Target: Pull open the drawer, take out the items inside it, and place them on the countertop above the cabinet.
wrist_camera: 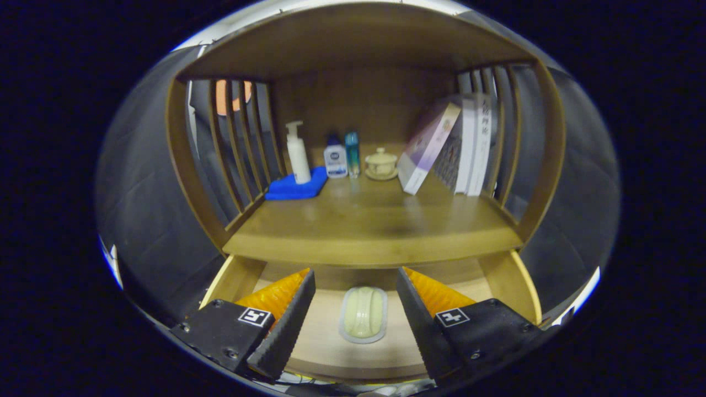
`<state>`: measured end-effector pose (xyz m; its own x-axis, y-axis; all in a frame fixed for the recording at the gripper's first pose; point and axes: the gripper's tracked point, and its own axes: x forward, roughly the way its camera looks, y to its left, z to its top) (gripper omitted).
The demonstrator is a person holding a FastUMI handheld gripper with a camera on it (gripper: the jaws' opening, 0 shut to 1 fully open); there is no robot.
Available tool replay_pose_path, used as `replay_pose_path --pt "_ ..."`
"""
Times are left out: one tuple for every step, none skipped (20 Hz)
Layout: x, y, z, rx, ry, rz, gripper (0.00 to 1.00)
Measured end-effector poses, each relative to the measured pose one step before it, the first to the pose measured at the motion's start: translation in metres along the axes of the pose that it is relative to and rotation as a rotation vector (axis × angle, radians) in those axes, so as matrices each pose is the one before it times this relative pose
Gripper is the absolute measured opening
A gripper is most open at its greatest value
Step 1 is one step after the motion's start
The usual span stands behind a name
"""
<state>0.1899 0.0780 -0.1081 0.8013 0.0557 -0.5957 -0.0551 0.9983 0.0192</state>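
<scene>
The wooden drawer (pixel 237 275) stands pulled out below the countertop (pixel 375 226) of the cabinet. On its floor lies a pale cream oval item in a grey-rimmed dish (pixel 363 314), lengthwise between my two fingers. My gripper (pixel 356 286) hovers over the drawer, open, its fingers wide apart on either side of the dish and not touching it. The drawer's rear part is hidden under the countertop's front edge.
On the countertop stand a white pump bottle (pixel 298 154) on a blue cloth (pixel 295 188), two small bottles (pixel 342 155), a lidded cup on a saucer (pixel 381 164), and leaning books (pixel 449 146). Slatted wooden sides (pixel 237 154) and a top board enclose the shelf.
</scene>
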Motion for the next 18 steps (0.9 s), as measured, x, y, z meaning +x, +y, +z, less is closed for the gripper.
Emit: replay_pose_path --pt "0.01007 -0.00065 -0.00678 -0.008 0.0575 -0.00101 0.93" --pt "0.01082 -0.00093 -0.00715 -0.0004 0.05052 0.00142 0.92" --pt "0.01087 -0.00031 -0.00466 0.00354 0.04049 0.00314 0.92" --pt "0.01063 0.00019 -0.00593 0.00451 0.04544 0.00535 0.9" --pt "0.00612 -0.00218 -0.00219 0.00839 0.03459 -0.00051 0.89" --pt "0.00895 -0.00317 -0.00424 0.00897 0.03246 -0.00921 0.88" --pt "0.00535 -0.00318 -0.00181 0.00863 0.02912 -0.00328 0.88" --pt "0.00436 -0.0003 -0.00376 0.01136 0.02811 0.00105 0.87" --pt "0.00319 0.00075 -0.00227 0.00863 0.02493 0.00612 0.86" --pt "0.00509 -0.00056 -0.00367 0.00622 0.02505 0.00783 0.85" --pt "0.00461 0.00078 -0.00403 0.00174 0.02701 0.00482 0.83" --pt "0.00404 0.00092 -0.00492 -0.00146 0.0299 0.0001 0.81" --pt "0.0038 0.00207 -0.00365 -0.00242 0.0249 0.00509 0.8" --pt "0.00468 -0.00076 -0.00343 -0.00345 0.02193 -0.0048 0.79" --pt "0.00385 0.00078 -0.00416 -0.00326 0.02213 -0.00679 0.77" --pt "0.00281 -0.00016 -0.00324 0.00027 0.02197 -0.00213 0.71" --pt "0.00355 -0.00015 -0.0024 -0.00394 0.01643 -0.00192 0.67" --pt "0.00245 -0.00203 -0.00056 -0.00176 0.00793 -0.00594 0.61"
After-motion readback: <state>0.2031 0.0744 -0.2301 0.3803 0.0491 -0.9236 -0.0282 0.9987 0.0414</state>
